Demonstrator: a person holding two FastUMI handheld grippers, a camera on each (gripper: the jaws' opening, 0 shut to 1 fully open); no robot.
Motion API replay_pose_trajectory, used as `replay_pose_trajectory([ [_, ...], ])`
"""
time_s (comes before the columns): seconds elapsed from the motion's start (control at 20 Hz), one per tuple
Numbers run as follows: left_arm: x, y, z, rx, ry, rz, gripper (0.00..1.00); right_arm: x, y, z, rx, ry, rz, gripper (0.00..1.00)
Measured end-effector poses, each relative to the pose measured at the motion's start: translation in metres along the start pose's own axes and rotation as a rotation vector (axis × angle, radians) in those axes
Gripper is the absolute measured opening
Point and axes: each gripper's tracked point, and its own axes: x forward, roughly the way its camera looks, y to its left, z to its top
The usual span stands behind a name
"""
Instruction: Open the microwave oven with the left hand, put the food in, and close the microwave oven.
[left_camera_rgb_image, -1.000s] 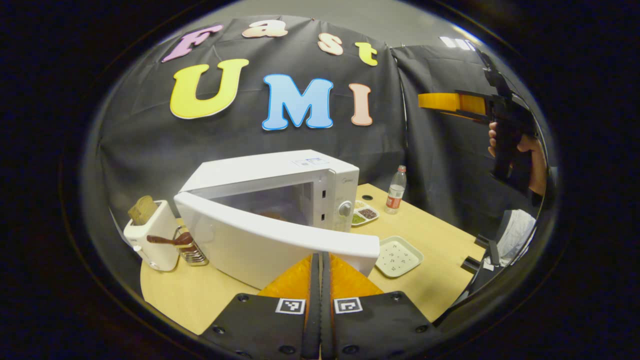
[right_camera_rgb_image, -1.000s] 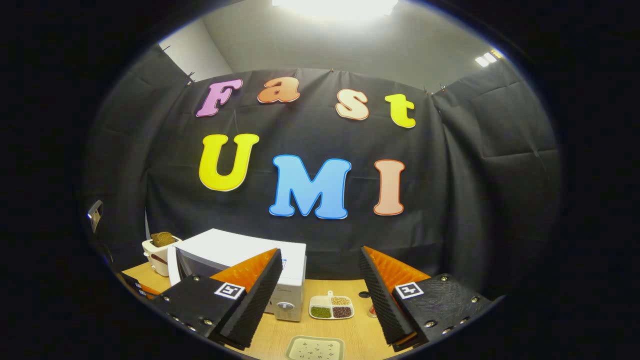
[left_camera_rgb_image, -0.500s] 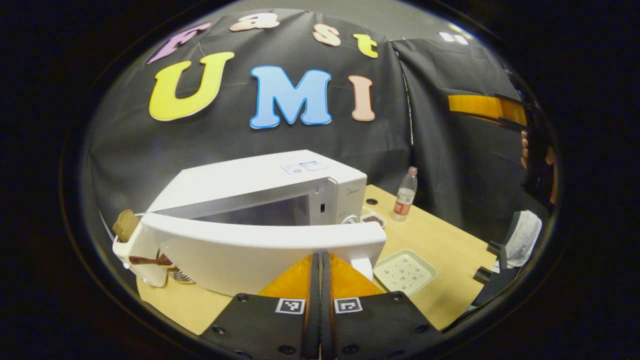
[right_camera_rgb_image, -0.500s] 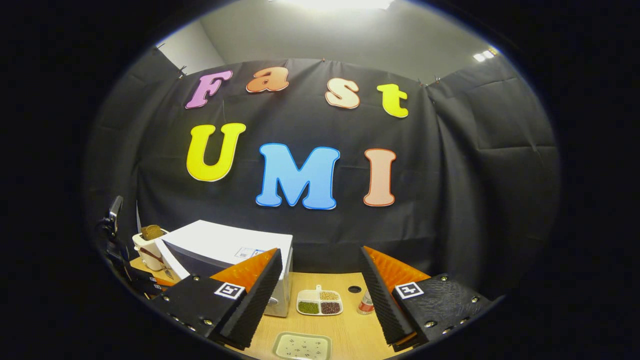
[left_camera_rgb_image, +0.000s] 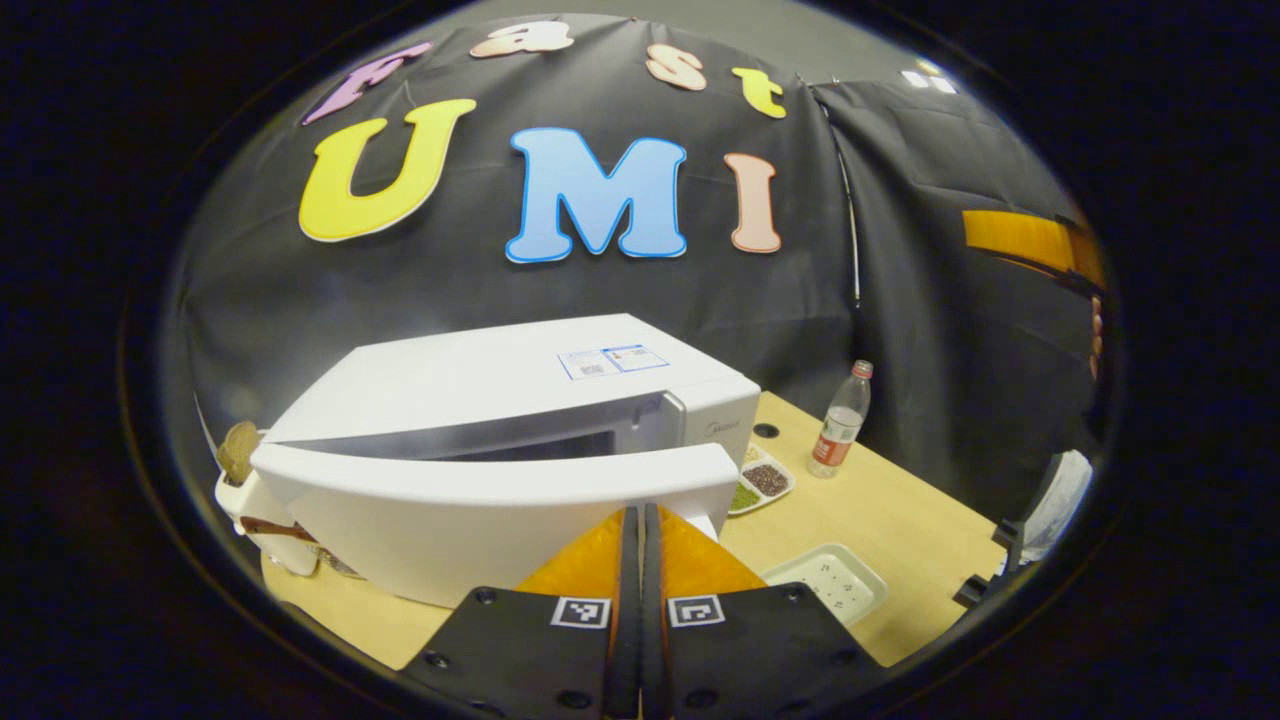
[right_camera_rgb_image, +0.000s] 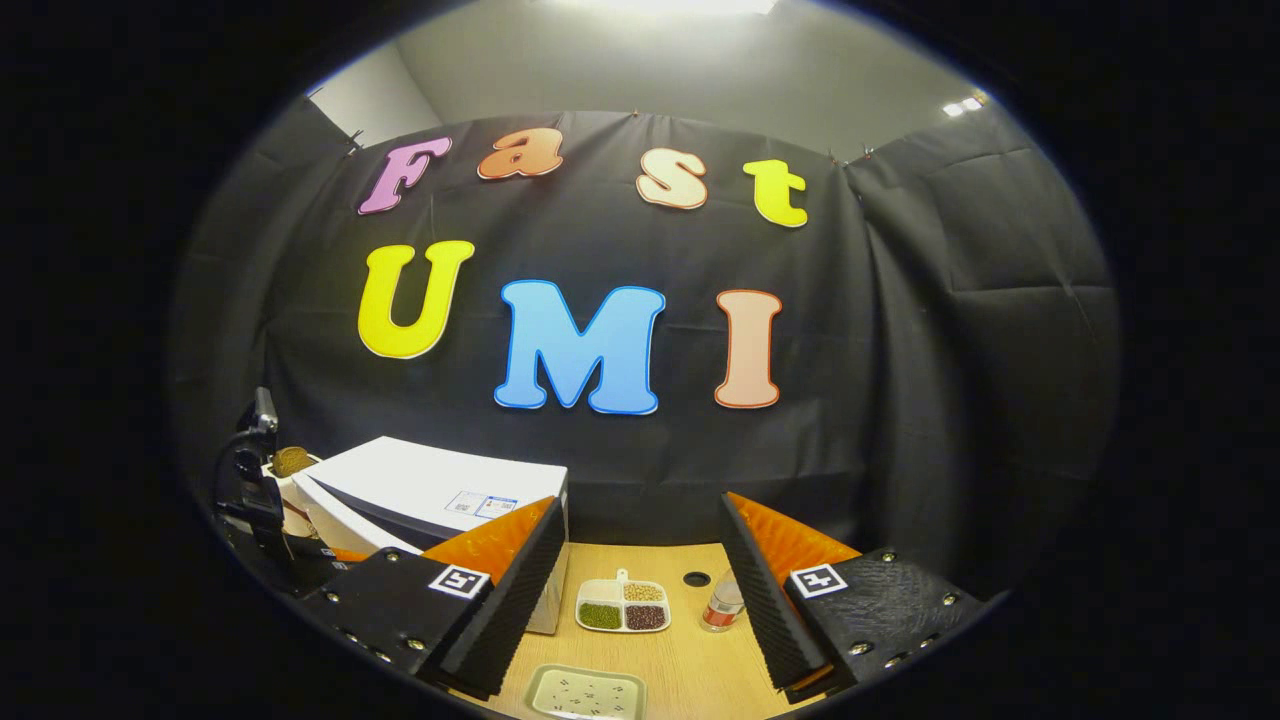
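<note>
Left gripper view: pushing door (left_camera_rgb_image: 500, 500) toward microwave (left_camera_rgb_image: 520, 375) with left gripper (left_camera_rgb_image: 640, 530), its 2 fingers pressed together, tips at door's outer face, gripping nothing. Door nearly closed, narrow gap showing at top edge. Food probably inside, though hidden. Closing step judged in hand, near the end. Next: pressing straight on until latch catches, keeping push square. Right gripper view: right gripper (right_camera_rgb_image: 640, 560) hovering high, fingers spread wide and empty, above tray (right_camera_rgb_image: 585, 695) and dish (right_camera_rgb_image: 622, 607) on table (right_camera_rgb_image: 690, 665).
</note>
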Motion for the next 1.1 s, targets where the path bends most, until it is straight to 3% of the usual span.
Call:
replay_pose_trajectory([
  [0.4, 0.045, 0.012, 0.010, -0.045, 0.014, 0.075, 0.07, 0.006, -0.026, -0.014, -0.005, 0.024, -0.035, 0.94],
  [0.5, 0.054, 0.005, 0.002, -0.059, 0.043, 0.058, 0.07, 0.004, -0.033, -0.013, -0.001, 0.022, -0.056, 0.94],
  [0.65, 0.054, 0.008, 0.003, 0.003, 0.042, 0.107, 0.07, 0.007, -0.039, -0.012, -0.014, 0.007, -0.072, 0.94],
  [0.8, 0.058, 0.009, 0.003, -0.044, 0.025, 0.117, 0.07, 0.010, -0.040, -0.014, -0.029, 0.012, -0.066, 0.94],
  [0.85, 0.060, 0.021, 0.010, -0.048, 0.017, 0.161, 0.07, 0.011, -0.038, -0.012, -0.027, 0.012, -0.061, 0.94],
  [0.95, 0.064, 0.015, 0.008, -0.111, 0.021, 0.112, 0.07, 0.011, -0.036, -0.011, -0.032, 0.007, -0.055, 0.93],
  [1.1, 0.059, 0.018, 0.013, -0.066, 0.007, 0.135, 0.05, 0.011, -0.033, -0.011, -0.031, 0.011, -0.040, 0.94],
])
